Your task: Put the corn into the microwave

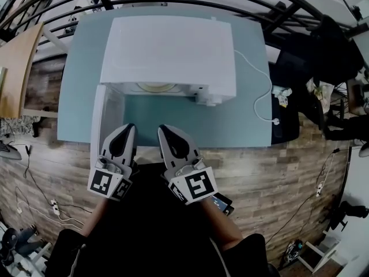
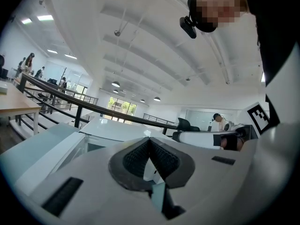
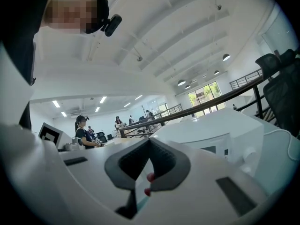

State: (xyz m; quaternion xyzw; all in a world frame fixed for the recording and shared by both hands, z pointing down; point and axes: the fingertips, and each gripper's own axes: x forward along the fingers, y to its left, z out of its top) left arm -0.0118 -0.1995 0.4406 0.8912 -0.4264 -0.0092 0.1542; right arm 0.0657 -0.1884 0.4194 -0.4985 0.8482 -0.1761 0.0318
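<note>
Microwave [image 1: 168, 53], boxy white, on smooth teal table [image 1: 242, 126], left gripper [image 1: 130, 126] and right gripper [image 1: 162, 128] ribbed jaws closed, empty.

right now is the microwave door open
Yes, the microwave door is swung out to the left, and the turntable shows inside.

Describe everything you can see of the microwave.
The microwave is a plain white box, upright on the teal table, seen from above. Its door is swung open at the left, toward the person. Inside, a round turntable shows, with no corn on its visible part. A white cord trails from its right side.
</note>
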